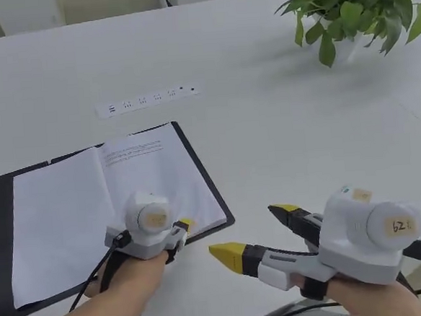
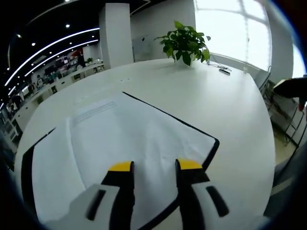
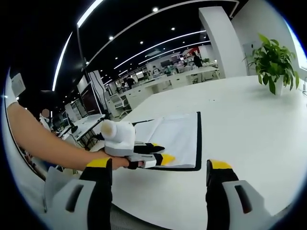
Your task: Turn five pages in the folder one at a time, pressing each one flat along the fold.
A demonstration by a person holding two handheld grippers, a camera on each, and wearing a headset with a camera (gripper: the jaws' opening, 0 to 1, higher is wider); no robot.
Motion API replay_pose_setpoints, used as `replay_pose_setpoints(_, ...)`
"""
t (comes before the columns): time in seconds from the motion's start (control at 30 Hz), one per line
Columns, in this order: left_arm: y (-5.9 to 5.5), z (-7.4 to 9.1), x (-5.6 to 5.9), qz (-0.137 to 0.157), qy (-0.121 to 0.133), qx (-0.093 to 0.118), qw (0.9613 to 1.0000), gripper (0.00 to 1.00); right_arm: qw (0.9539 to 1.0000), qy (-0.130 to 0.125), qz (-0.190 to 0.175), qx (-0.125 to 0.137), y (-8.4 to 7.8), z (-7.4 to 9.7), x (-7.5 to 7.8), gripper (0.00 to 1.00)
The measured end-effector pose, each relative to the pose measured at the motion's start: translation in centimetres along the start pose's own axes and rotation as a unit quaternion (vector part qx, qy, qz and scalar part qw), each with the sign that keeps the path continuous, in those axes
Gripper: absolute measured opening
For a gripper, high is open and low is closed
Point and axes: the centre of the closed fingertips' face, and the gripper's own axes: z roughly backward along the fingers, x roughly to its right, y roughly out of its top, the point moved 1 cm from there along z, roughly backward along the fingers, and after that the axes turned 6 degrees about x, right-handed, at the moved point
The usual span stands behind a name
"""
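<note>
A black folder (image 1: 211, 185) lies open on the white table, its white pages (image 1: 62, 212) spread flat. My left gripper (image 1: 174, 236) hovers over the near edge of the right-hand page (image 2: 139, 134), jaws open a little with nothing between them. My right gripper (image 1: 255, 233) is to the right of the folder above bare table, jaws wide open and empty. In the right gripper view the folder (image 3: 197, 143) lies ahead, with the left gripper (image 3: 160, 154) at its near edge.
A white power strip (image 1: 147, 100) lies on the table beyond the folder. A potted green plant (image 1: 355, 7) stands at the far right. Office desks and a pillar (image 2: 116, 33) lie past the table. A cable (image 1: 96, 278) trails from the left gripper.
</note>
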Motion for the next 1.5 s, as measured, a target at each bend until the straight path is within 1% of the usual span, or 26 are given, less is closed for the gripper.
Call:
replay_pose_setpoints(0.03,0.0,0.0,-0.2,-0.001,0.002,0.002,1.0,0.3,1.0,0.001,-0.001,0.0,0.0,0.0,0.0,0.8)
replay_pose_setpoints(0.07,0.0,0.1,-0.5,-0.002,0.007,0.002,1.0,0.25,1.0,-0.001,-0.001,-0.002,-0.1,0.0,0.0,0.8)
replay_pose_setpoints(0.1,0.0,0.0,-0.6,-0.002,0.008,0.002,1.0,0.23,1.0,-0.001,-0.001,-0.003,-0.1,0.0,0.1,0.8)
replay_pose_setpoints(0.2,0.0,0.0,-0.6,-0.011,0.004,0.003,0.9999,0.22,1.0,-0.001,-0.003,-0.005,-0.1,-0.1,0.1,0.8)
replay_pose_setpoints(0.3,0.0,0.0,-0.7,-0.01,0.008,0.007,0.9999,0.19,1.0,-0.001,-0.001,-0.007,-0.1,-0.2,0.1,0.79)
replay_pose_setpoints(0.33,0.0,0.0,-1.2,-0.011,0.017,0.006,0.9998,0.12,1.0,0.0,-0.001,-0.01,-0.2,-0.2,0.1,0.79)
replay_pose_setpoints(0.37,-0.1,0.1,-1.7,-0.017,0.023,0.004,0.9996,0.09,1.0,0.0,-0.001,-0.009,-0.2,-0.2,0.1,0.79)
replay_pose_setpoints(0.4,0.0,0.0,-1.4,-0.018,0.014,0.005,0.9997,0.09,1.0,0.001,0.0,-0.009,-0.1,-0.2,0.1,0.79)
replay_pose_setpoints(0.43,0.0,0.0,-1.3,-0.033,0.01,0.003,0.9994,0.09,1.0,0.0,0.0,-0.009,-0.1,-0.3,0.2,0.79)
replay_pose_setpoints(0.47,0.0,0.0,-1.3,-0.032,0.01,0.002,0.9994,0.09,1.0,0.001,-0.002,-0.009,-0.1,-0.4,0.2,0.79)
replay_pose_setpoints(0.63,0.0,0.0,-1.5,-0.029,0.012,0.003,0.9995,0.06,0.9998,0.007,-0.001,-0.016,-0.2,-1.0,0.1,0.79)
replay_pose_setpoints(0.73,0.0,0.0,-1.6,-0.021,0.014,0.005,0.9997,0.05,0.9996,0.012,0.007,-0.025,-0.4,-1.4,0.1,0.78)
replay_pose_setpoints(0.77,0.0,0.0,-1.6,-0.019,0.015,0.006,0.9997,0.05,0.9995,0.014,0.005,-0.026,-0.4,-1.6,0.2,0.77)
replay_pose_setpoints(0.8,0.0,0.0,-1.6,-0.011,0.016,0.006,0.9998,0.05,0.9995,0.016,0.002,-0.029,-0.5,-1.8,0.3,0.77)
replay_pose_setpoints(0.9,0.0,0.0,-1.6,-0.005,0.016,0.009,0.9998,0.04,0.9993,0.021,-0.017,-0.028,-0.4,-3.1,0.5,0.72)
replay_pose_setpoints(0.97,0.0,0.0,-1.6,-0.002,0.017,0.01,0.9998,0.04,0.9991,0.021,-0.018,-0.032,-0.6,-4.1,0.8,0.67)
replay_pose_setpoints(1.03,0.0,-0.1,-1.7,-0.001,0.017,0.012,0.9998,0.04,0.9983,0.019,-0.029,-0.047,-1.2,-5.3,1.2,0.61)
replay_pose_setpoints(1.1,0.0,-0.1,-1.7,-0.001,0.018,0.013,0.9998,0.04,0.9973,0.016,-0.05,-0.052,-1.8,-6.6,1.7,0.58)
replay_pose_setpoints(1.13,0.0,-0.1,-1.7,0.0,0.017,0.013,0.9998,0.04,0.9959,0.009,-0.064,-0.064,-2.4,-7.2,2.1,0.56)
replay_pose_setpoints(1.17,0.0,-0.1,-1.7,-0.001,0.017,0.013,0.9998,0.04,0.9947,0.007,-0.073,-0.072,-2.7,-7.5,2.2,0.56)
replay_pose_setpoints(1.2,0.0,-0.1,-1.7,0.0,0.017,0.013,0.9998,0.04,0.9943,0.008,-0.078,-0.071,-2.9,-7.9,2.3,0.54)
replay_pose_setpoints(1.27,0.0,-0.1,-1.8,0.002,0.018,0.014,0.9997,0.04,0.9926,-0.003,-0.091,-0.08,-3.4,-8.5,2.8,0.51)
replay_pose_setpoints(1.3,0.0,-0.1,-1.8,0.001,0.017,0.014,0.9998,0.04,0.9929,-0.002,-0.091,-0.076,-3.5,-8.8,3.0,0.5)
replay_pose_setpoints(1.37,0.0,-0.1,-1.8,0.006,0.018,0.014,0.9997,0.04,0.992,-0.016,-0.093,-0.083,-3.9,-9.3,3.6,0.51)
replay_pose_setpoints(1.5,0.0,-0.1,-1.9,0.006,0.019,0.015,0.9997,0.04,0.9906,-0.02,-0.102,-0.089,-4.5,-10.1,4.2,0.49)
